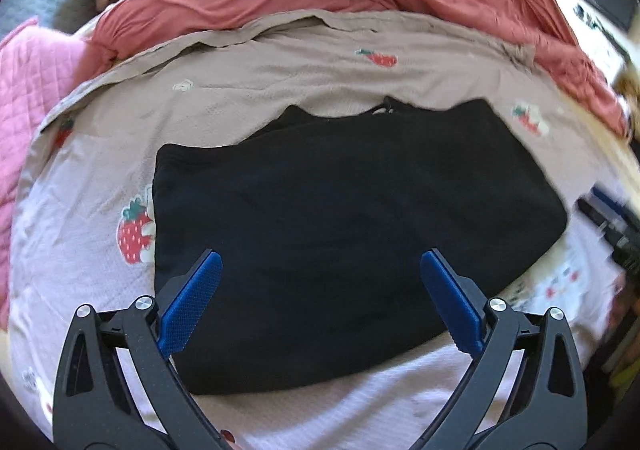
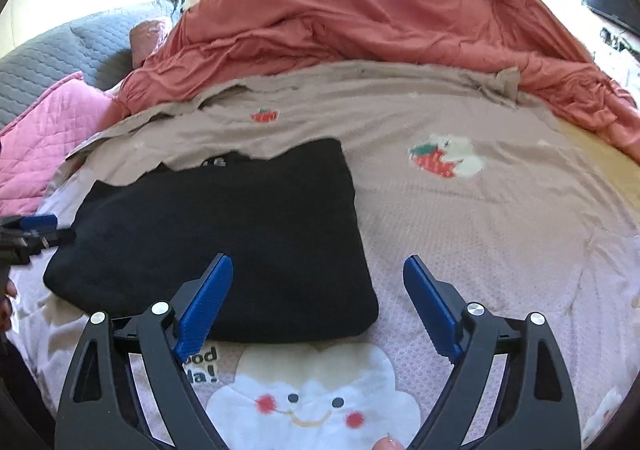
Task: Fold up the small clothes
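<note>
Both grippers, left gripper (image 1: 321, 256) and right gripper (image 2: 318, 260), gape wide over folded black garment (image 1: 340, 218).

One black garment (image 1: 352, 218), one printed bedsheet (image 2: 500, 218), one red duvet (image 2: 380, 10), one pink pillow (image 2: 48, 130), one grey pillow (image 2: 60, 54), two grippers: left gripper (image 1: 321, 260), right gripper (image 2: 318, 264).

- Strawberry-print bedsheet (image 2: 500, 218) fills the frame's middle and lower part.
- Rumpled red quilt (image 2: 360, 10) lies across the top.
- Pink quilted pillow (image 2: 48, 138) at left edge.
- Grey quilted cushion (image 2: 60, 58) upper left.
</note>
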Demonstrator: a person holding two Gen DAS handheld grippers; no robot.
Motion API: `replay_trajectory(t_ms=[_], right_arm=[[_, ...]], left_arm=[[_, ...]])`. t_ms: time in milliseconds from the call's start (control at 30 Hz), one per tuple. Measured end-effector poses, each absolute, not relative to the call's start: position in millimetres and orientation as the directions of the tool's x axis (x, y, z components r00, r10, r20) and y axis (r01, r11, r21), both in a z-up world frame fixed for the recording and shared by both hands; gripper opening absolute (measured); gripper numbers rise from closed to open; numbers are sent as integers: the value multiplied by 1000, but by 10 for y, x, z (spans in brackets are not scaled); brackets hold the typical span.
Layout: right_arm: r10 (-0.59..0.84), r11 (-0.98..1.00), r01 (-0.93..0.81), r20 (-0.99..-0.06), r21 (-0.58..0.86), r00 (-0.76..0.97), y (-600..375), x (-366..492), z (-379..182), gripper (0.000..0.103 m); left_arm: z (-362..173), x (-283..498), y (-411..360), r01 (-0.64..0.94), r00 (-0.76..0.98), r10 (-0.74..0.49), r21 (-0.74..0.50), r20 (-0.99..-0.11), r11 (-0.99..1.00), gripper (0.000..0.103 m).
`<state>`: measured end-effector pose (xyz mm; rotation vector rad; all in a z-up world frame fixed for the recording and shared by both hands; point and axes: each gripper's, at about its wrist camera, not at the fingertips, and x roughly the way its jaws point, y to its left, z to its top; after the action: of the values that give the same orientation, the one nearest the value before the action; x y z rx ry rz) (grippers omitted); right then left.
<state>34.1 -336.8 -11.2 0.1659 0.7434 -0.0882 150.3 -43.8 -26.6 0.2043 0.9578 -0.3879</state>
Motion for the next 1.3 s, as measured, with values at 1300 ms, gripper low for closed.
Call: replay_trajectory(t_ms=[1300], right_arm=[[-48,946,304,-875,116,481,-3092,570,-811,98]], left_arm=[[-832,1912,295,315,480,-360,-226,-800,922,95]])
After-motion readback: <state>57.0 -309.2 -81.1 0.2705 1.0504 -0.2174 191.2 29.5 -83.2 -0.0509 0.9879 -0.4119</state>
